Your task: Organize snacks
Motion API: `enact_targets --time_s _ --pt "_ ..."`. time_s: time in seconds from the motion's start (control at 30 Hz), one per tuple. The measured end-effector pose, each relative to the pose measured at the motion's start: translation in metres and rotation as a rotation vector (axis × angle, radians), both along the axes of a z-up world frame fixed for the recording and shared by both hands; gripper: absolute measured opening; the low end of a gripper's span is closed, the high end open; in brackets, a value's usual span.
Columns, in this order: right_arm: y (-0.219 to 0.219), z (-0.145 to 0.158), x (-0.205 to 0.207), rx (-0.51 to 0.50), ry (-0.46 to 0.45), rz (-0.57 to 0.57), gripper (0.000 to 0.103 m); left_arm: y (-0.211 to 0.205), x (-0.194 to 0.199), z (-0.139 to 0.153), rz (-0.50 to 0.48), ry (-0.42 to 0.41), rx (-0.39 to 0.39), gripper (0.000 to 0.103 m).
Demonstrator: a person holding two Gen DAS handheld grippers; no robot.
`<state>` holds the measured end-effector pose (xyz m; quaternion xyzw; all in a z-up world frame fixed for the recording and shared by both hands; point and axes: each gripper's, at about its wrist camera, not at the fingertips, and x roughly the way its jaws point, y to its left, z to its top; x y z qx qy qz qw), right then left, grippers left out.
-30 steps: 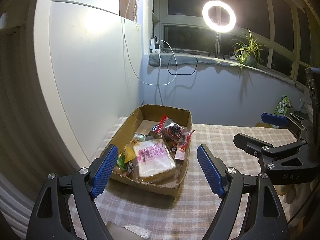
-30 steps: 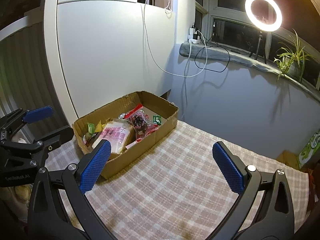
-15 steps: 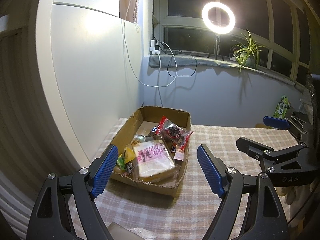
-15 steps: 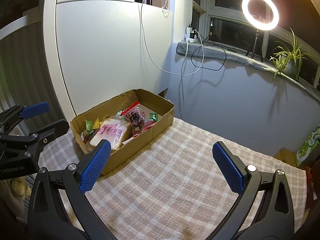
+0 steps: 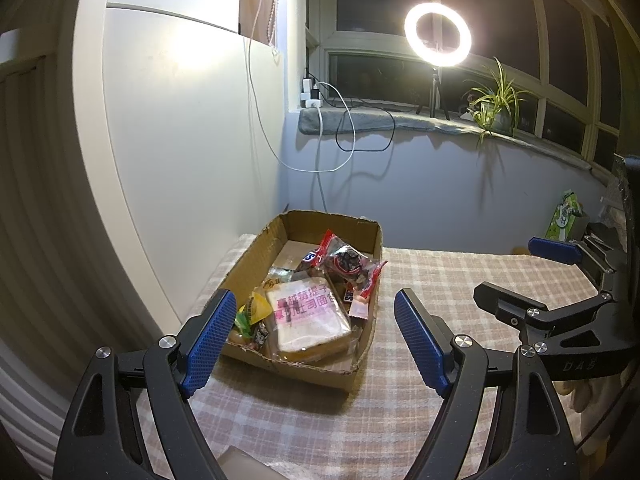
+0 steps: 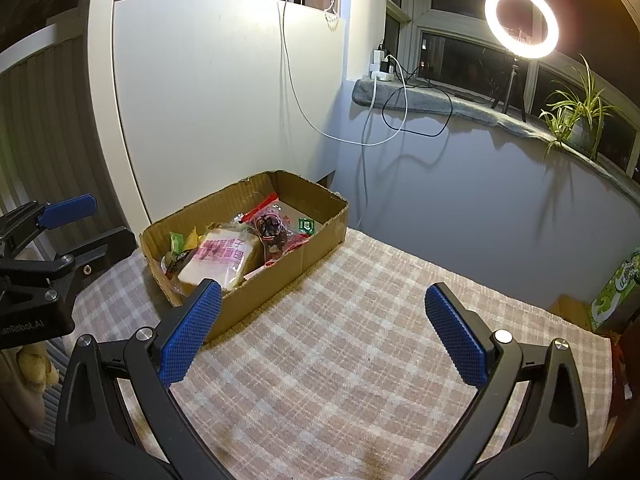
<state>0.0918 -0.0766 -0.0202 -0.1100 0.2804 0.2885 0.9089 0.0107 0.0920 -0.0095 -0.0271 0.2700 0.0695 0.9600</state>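
Observation:
A cardboard box [image 5: 256,254] stands on the checked tablecloth by the white wall; it also shows in the right wrist view [image 6: 320,240]. In it lie a bread pack with pink print [image 5: 306,314], a red-edged clear snack bag [image 5: 346,262], and small yellow and green packets [image 5: 252,308]. The bread pack [image 6: 220,258] and the red bag [image 6: 272,228] show in the right wrist view too. My left gripper [image 5: 316,340] is open and empty, held above the box's near end. My right gripper [image 6: 324,336] is open and empty over the cloth, to the right of the box.
The checked tablecloth [image 6: 360,340] stretches right of the box. A green carton [image 5: 564,220] stands at the far right edge. A window sill holds a ring light [image 5: 438,36], a plant [image 5: 494,100] and cables. A white cabinet wall [image 5: 180,140] flanks the box's left.
Both grippers have drawn back and up a little, so the box looks slightly farther and lower. Both stay open and empty. The snacks have not moved.

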Motion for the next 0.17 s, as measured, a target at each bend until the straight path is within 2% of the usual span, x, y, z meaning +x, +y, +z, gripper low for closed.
enact_targets --time_s 0.17 --pt "-0.0023 -0.0029 0.0032 0.000 0.009 -0.006 0.103 -0.0002 -0.0003 -0.0003 0.000 0.001 0.003 0.082"
